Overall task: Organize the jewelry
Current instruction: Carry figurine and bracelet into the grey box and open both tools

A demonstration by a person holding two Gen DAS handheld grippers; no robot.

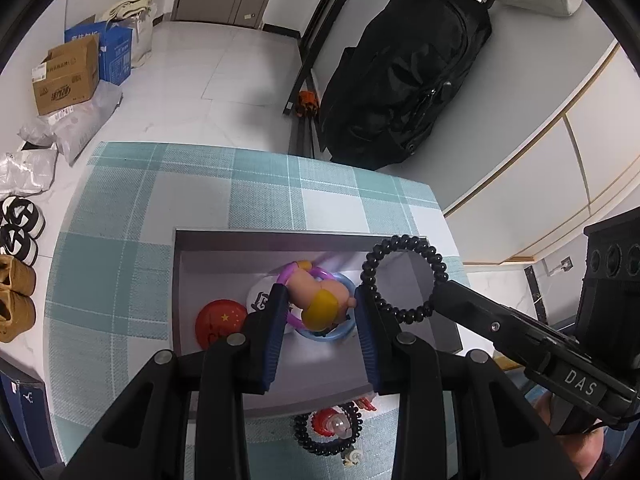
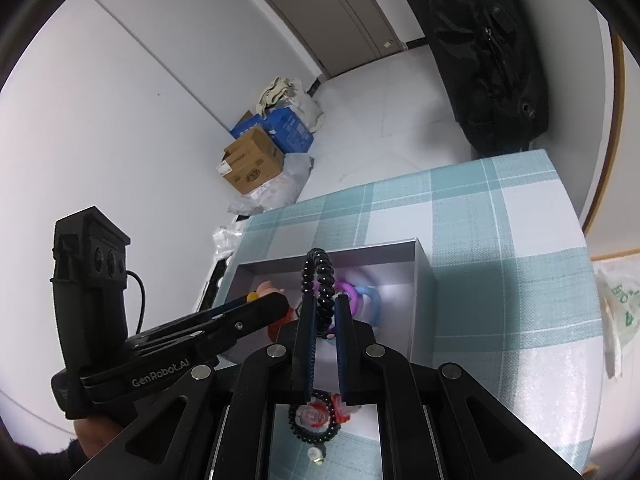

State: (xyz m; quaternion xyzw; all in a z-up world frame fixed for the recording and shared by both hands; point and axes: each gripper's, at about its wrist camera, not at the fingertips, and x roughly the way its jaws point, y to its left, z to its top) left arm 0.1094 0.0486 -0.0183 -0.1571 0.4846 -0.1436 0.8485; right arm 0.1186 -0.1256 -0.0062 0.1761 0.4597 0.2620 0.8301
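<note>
A grey open box (image 1: 272,240) (image 2: 420,276) stands on the checked tablecloth. My left gripper (image 1: 322,300) is over it, shut on a pink and yellow toy figure (image 1: 320,300). Purple and blue rings (image 1: 340,330) (image 2: 360,296), a red badge (image 1: 220,318) and a white badge lie in the box. My right gripper (image 2: 324,304) (image 1: 436,296) is shut on a black bead bracelet (image 1: 400,276) (image 2: 320,284) and holds it above the box. Another black bead bracelet (image 1: 328,432) (image 2: 312,420) with red pieces lies on the cloth in front of the box.
The table (image 1: 200,184) (image 2: 500,240) has a teal and white checked cloth. A black bag (image 1: 400,76) hangs beyond its far edge. Cardboard boxes (image 1: 64,76) (image 2: 252,164), plastic bags and shoes (image 1: 16,280) are on the floor. A plastic bag (image 2: 616,312) lies to the right.
</note>
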